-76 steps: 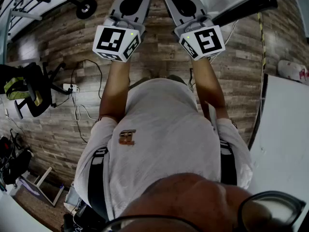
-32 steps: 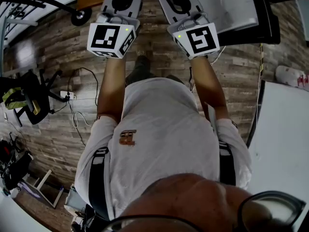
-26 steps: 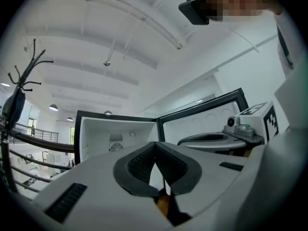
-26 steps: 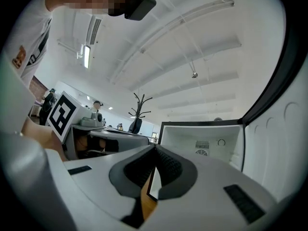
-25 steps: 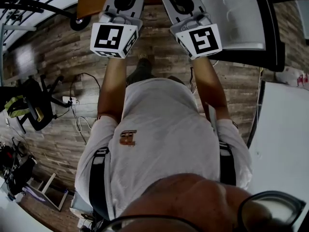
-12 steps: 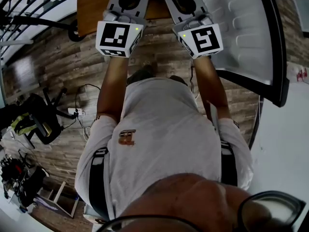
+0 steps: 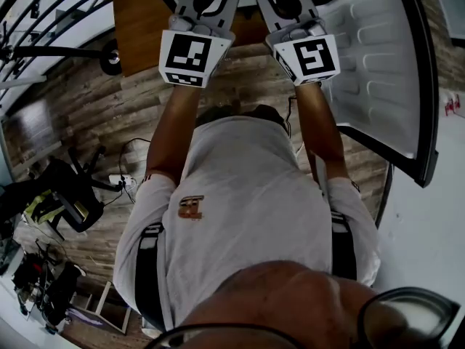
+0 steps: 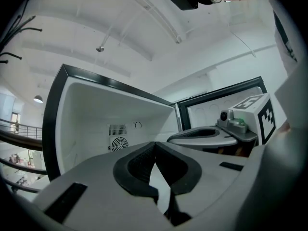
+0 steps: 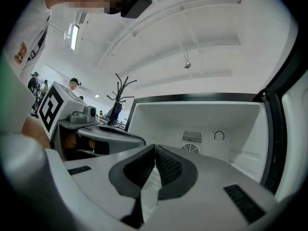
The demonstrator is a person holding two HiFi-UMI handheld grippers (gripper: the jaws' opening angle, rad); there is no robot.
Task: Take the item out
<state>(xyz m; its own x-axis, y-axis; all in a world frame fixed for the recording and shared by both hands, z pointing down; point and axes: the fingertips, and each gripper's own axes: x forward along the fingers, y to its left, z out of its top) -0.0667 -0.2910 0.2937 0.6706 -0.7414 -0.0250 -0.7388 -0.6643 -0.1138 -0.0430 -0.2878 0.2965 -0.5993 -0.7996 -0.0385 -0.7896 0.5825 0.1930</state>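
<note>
A: White plastic lines the fridge compartment (image 9: 163, 117), and its door (image 7: 378, 64) stands wide open. Why are both claws raised before it?

B: Probably an approach. The left gripper (image 8: 154, 146) and right gripper (image 9: 155, 148) are pressed together and empty. No item shows inside the compartment, only a fan vent (image 9: 190, 148) on its back wall. Nothing bars entry.

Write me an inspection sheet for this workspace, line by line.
Surface: wood-plank floor; no table in view.
Job's things: open fridge compartment, white inside, vent grille on its back wall; item to take out not seen.
Clutter: chair at left.
Grippers: left gripper and right gripper both shut, empty, pointed into the compartment.
Cables: power strip with cord on the floor.
Surroundings: fridge door swung open at right.
</note>
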